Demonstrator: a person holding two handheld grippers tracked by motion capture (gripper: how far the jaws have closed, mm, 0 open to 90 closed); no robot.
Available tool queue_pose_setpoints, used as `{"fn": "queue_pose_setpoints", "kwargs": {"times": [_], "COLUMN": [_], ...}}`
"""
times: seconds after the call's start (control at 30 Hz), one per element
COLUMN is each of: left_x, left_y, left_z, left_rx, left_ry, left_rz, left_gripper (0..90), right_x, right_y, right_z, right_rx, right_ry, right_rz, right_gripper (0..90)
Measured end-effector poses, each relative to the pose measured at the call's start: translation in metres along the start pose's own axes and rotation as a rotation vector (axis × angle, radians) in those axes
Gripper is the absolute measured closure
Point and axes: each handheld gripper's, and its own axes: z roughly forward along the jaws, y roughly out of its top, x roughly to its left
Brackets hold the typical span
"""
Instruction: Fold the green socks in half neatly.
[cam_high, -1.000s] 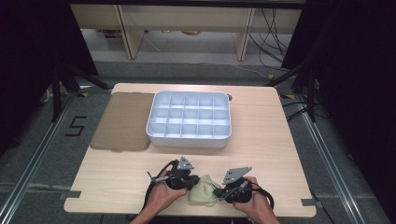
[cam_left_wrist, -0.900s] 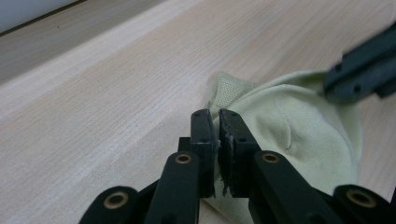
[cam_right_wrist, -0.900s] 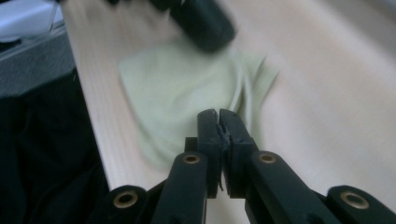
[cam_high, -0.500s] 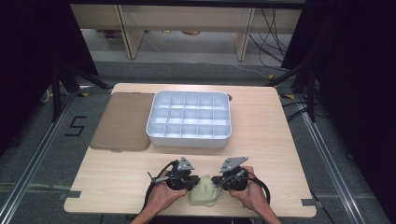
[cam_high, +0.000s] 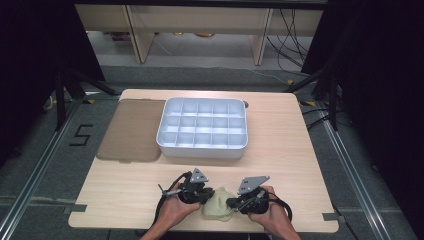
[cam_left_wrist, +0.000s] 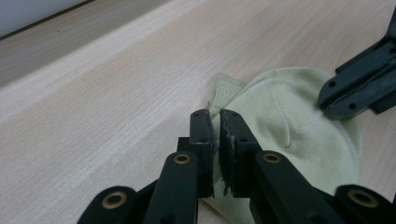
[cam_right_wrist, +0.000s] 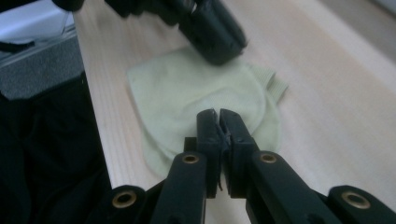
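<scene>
Jaws of the left gripper are pinched together on an edge of the pale green sock, and the right gripper is likewise clamped on the sock's opposite side, the fabric lying flat between them at the near edge of the wooden table. Beyond them the white divided tray stands with every compartment bare beside a brown lid, so I judge the work barely begun: the sock is gripped, but folding and stowing it remain.
</scene>
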Motion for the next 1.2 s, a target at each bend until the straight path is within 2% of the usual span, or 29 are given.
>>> {"fn": "queue_pose_setpoints", "kwargs": {"times": [0.1, 0.17, 0.27, 0.37, 0.4, 0.47, 0.5, 0.6, 0.63, 0.67, 0.73, 0.77, 0.8, 0.83, 0.93, 1.07, 1.1, 1.13, 1.17, 1.2], "left_x": [0.001, 0.0, -0.007, -0.016, -0.02, -0.022, -0.022, -0.021, -0.019, -0.02, -0.02, -0.018, -0.02, -0.018, -0.017, -0.019, -0.02, -0.018, -0.018, -0.017], "left_y": [-0.001, -0.002, -0.008, -0.018, -0.024, -0.03, -0.032, -0.036, -0.035, -0.034, -0.034, -0.033, -0.034, -0.032, -0.03, -0.028, -0.027, -0.027, -0.027, -0.027], "left_z": [-0.004, -0.008, -0.02, -0.027, -0.028, -0.028, -0.028, -0.024, -0.026, -0.026, -0.026, -0.028, -0.027, -0.029, -0.031, -0.029, -0.027, -0.026, -0.025, -0.023], "left_rx": [-0.017, -0.033, -0.06, -0.05, -0.039, -0.024, -0.007, 0.0, 0.021, 0.006, 0.0, 0.01, -0.013, -0.016, -0.034, -0.022, -0.033, -0.004, 0.0, 0.019], "left_ry": [-0.005, -0.009, -0.064, -0.095, -0.107, -0.117, -0.111, -0.115, -0.101, -0.085, -0.096, -0.09, -0.089, -0.082, -0.078, -0.081, -0.083, -0.079, -0.067, -0.077], "left_rz": [-0.005, -0.016, -0.038, -0.039, -0.052, -0.04, -0.025, -0.03, 0.002, -0.01, -0.031, -0.008, -0.043, -0.023, -0.037, -0.03, -0.03, -0.003, -0.003, 0.012], "left_gripper": [81.8, 81.8, 81.6, 81.6, 81.6, 81.7, 81.7, 82.9, 82.7, 82.3, 81.7, 81.2, 80.9, 80.7, 80.6, 80.7, 80.9, 81.1, 81.5, 81.8], "right_x": [-0.001, -0.001, -0.001, -0.002, -0.002, -0.002, -0.002, -0.001, -0.002, -0.002, -0.001, -0.001, -0.001, -0.001, -0.002, -0.008, -0.01, -0.011, -0.013, -0.015], "right_y": [-0.004, -0.005, -0.004, -0.005, -0.005, -0.005, -0.005, -0.005, -0.005, -0.005, -0.005, -0.005, -0.005, -0.004, -0.001, 0.004, 0.005, 0.006, 0.007, 0.007], "right_z": [0.003, 0.006, 0.004, 0.005, 0.005, 0.006, 0.007, 0.005, 0.006, 0.005, 0.005, 0.006, 0.004, 0.003, -0.002, -0.007, -0.007, -0.006, -0.005, -0.003], "right_rx": [0.024, 0.013, 0.024, 0.024, 0.027, 0.017, 0.018, 0.03, 0.027, 0.025, 0.03, 0.014, 0.02, 0.015, -0.011, -0.043, -0.042, -0.041, -0.033, -0.032], "right_ry": [-0.025, -0.012, -0.016, -0.014, -0.018, -0.026, -0.026, -0.003, 0.001, -0.006, -0.007, -0.011, -0.005, -0.009, -0.022, -0.051, -0.053, -0.06, -0.059, -0.063], "right_rz": [0.007, 0.02, 0.01, 0.022, 0.02, 0.027, 0.029, 0.024, 0.008, 0.009, 0.028, 0.022, 0.027, 0.022, 0.024, 0.025, 0.034, 0.028, 0.036, 0.032], "right_gripper": [87.3, 87.4, 87.3, 87.3, 87.3, 87.3, 87.3, 87.3, 87.3, 87.3, 87.3, 87.3, 87.0, 86.8, 86.7, 86.6, 86.7, 86.7, 86.7, 86.8]}}
